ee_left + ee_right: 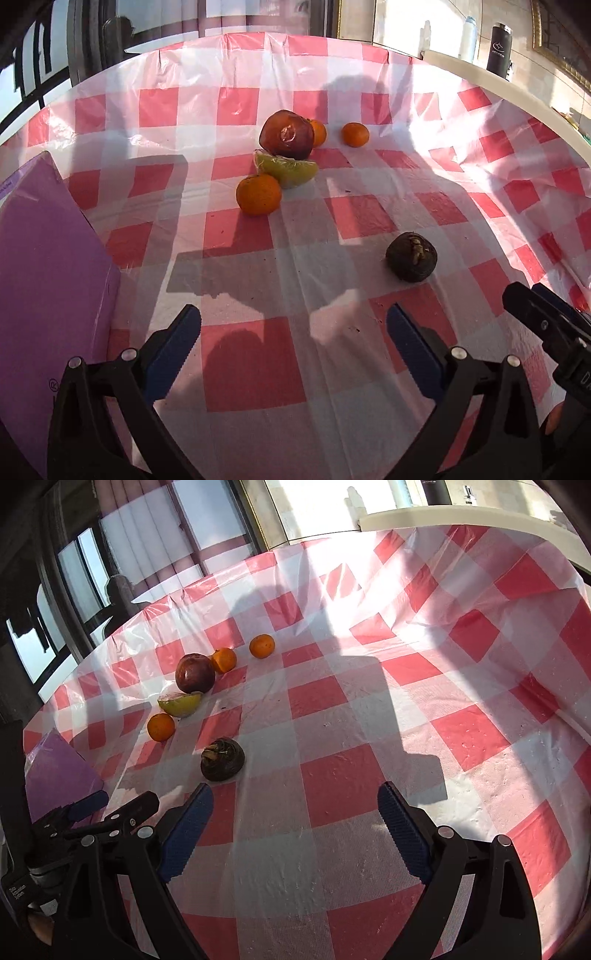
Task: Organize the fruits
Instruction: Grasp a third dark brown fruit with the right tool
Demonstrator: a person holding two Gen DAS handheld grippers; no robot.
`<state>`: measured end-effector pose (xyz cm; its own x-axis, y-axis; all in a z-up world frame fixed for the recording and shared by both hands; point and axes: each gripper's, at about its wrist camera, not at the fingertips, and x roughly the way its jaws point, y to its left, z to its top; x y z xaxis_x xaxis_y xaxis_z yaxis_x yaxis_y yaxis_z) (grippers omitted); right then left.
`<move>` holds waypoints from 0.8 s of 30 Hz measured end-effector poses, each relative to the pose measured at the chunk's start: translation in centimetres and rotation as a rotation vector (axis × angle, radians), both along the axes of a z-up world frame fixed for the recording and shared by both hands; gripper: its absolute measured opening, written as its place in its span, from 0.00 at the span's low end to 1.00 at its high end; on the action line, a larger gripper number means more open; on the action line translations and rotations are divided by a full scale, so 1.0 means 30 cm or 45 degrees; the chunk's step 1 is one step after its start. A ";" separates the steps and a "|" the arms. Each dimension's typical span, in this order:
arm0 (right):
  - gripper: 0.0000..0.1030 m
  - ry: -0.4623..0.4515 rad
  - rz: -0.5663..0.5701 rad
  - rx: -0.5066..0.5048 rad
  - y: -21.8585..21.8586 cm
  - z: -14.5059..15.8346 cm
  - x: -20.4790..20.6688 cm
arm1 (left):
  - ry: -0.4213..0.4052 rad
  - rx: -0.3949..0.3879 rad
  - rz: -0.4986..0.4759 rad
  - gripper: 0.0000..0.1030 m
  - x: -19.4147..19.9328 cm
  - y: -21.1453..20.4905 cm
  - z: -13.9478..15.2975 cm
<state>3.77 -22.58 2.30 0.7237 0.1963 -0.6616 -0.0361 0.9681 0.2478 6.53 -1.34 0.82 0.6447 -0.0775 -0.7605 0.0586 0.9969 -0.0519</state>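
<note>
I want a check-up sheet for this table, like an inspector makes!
Surface: red-and-white checked tablecloth, wrinkled, partly sunlit.
Job's things: three oranges, dark red fruit, green wedge, dark round fruit lying apart.
Clutter: purple box at table's left edge.
Grippers: left gripper and right gripper, jaws open, empty.
Cables: nothing seen.
Surroundings: window, curtain, black bottle on ledge.

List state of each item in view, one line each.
left hand-held gripper: open, empty
right hand-held gripper: open, empty
dark round fruit: loose on the cloth, apart from the rest
red fruit: resting against the green wedge
three oranges: whole, loose
purple box: on the table edge
</note>
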 end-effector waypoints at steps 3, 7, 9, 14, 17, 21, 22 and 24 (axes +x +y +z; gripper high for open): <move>0.75 0.026 0.122 -0.123 0.074 -0.005 0.072 | 0.055 -0.123 0.023 0.98 0.014 0.065 -0.022; 0.71 0.051 0.311 -0.237 0.184 -0.018 0.159 | 0.072 -0.086 -0.037 0.98 0.000 0.065 -0.035; 0.65 0.076 0.400 -0.295 0.234 -0.031 0.194 | 0.058 -0.115 -0.058 0.98 -0.012 0.074 -0.034; 0.51 0.134 0.462 -0.358 0.274 -0.055 0.239 | 0.041 -0.152 -0.051 0.98 -0.014 0.085 -0.031; 0.40 0.113 0.392 -0.335 0.238 -0.049 0.227 | 0.039 -0.147 -0.053 0.98 -0.015 0.082 -0.033; 0.40 0.058 0.246 -0.125 0.111 -0.016 0.227 | 0.046 -0.126 -0.061 0.98 -0.012 0.075 -0.035; 0.40 0.046 0.197 -0.055 0.067 -0.012 0.225 | 0.051 -0.114 -0.061 0.98 -0.011 0.072 -0.036; 0.40 0.011 0.102 0.083 -0.018 -0.009 0.211 | 0.069 -0.062 -0.066 0.98 -0.009 0.057 -0.040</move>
